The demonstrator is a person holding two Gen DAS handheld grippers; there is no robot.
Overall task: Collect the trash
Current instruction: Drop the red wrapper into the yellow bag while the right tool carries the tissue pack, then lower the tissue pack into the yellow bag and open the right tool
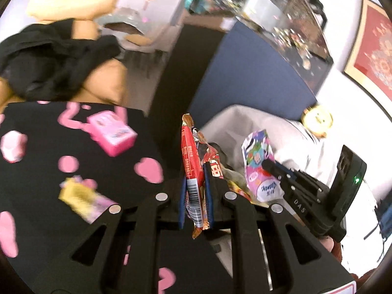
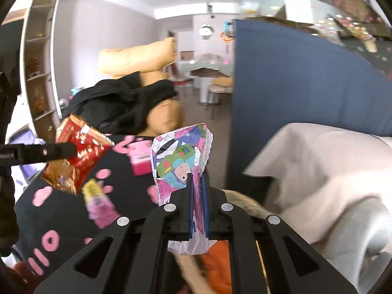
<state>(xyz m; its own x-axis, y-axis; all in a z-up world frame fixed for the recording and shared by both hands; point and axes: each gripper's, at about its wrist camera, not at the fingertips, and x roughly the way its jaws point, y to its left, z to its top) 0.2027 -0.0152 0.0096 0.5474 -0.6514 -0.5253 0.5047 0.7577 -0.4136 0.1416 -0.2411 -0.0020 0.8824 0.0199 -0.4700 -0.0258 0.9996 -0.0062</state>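
Note:
In the left wrist view my left gripper [image 1: 196, 171] is shut on a red snack wrapper [image 1: 189, 152] that stands upright between the blue pads. To its right, my right gripper [image 1: 270, 166] pinches a colourful cartoon wrapper [image 1: 257, 152]. In the right wrist view the right gripper [image 2: 197, 178] is shut on that cartoon wrapper [image 2: 181, 152]. The left gripper [image 2: 69, 150] comes in from the left edge with the red wrapper [image 2: 80, 152]. Both are held above a black cloth with pink shapes [image 1: 36, 171]. A pink box [image 1: 112, 132] and a yellow-pink packet [image 1: 80, 196] lie on it.
A pale white-grey sheet or bag [image 2: 318, 171] fills the right side, in front of a blue panel [image 2: 294, 85]. Some wrappers show in a dark hollow [image 1: 235, 178] just beyond my left gripper. A black garment [image 1: 49, 61] lies over tan cushions behind the cloth.

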